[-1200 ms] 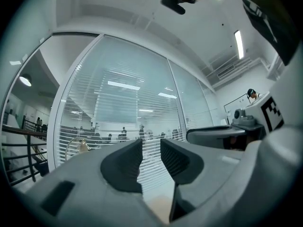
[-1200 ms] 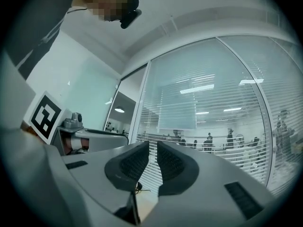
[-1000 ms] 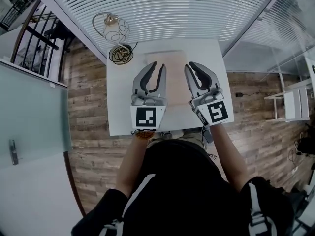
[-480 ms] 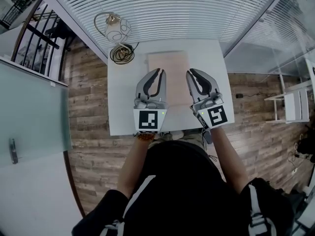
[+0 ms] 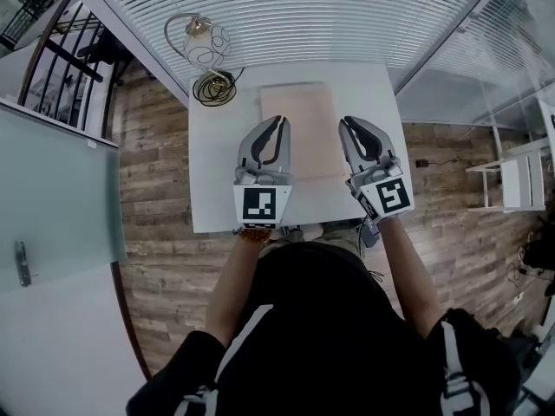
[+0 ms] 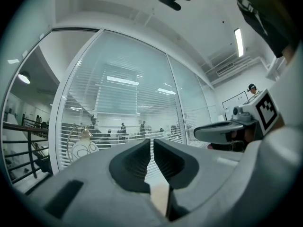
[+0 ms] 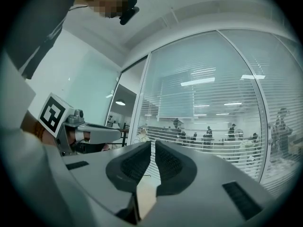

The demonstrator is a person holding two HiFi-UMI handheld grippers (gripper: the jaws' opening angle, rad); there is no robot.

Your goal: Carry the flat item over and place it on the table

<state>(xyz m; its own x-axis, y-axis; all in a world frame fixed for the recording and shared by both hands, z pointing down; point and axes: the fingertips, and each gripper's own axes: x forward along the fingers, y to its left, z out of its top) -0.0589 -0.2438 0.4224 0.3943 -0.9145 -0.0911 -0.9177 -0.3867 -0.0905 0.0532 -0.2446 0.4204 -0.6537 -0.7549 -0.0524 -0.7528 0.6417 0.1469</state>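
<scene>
The flat item is a pale beige board (image 5: 299, 128) that lies flat on the white table (image 5: 217, 172), reaching from the far edge toward me. My left gripper (image 5: 280, 121) hovers over the board's left edge, its jaws shut and empty. Over the board's right edge my right gripper (image 5: 349, 123) is also shut with nothing in it. In the left gripper view the closed jaws (image 6: 152, 143) point at the glass wall, with a strip of board (image 6: 160, 197) below them. The right gripper view shows the same: closed jaws (image 7: 153, 145) above the board (image 7: 146, 197).
A wire-frame lamp (image 5: 206, 46) and a coiled cable (image 5: 212, 89) sit at the table's far left corner. A glass wall with blinds (image 5: 286, 16) runs right behind the table. Wooden floor lies on both sides, and a white shelf (image 5: 512, 180) stands to the right.
Both grippers have closed their jaws and drawn back a little toward me; the right one has shifted right. The board stays flat on the table.
</scene>
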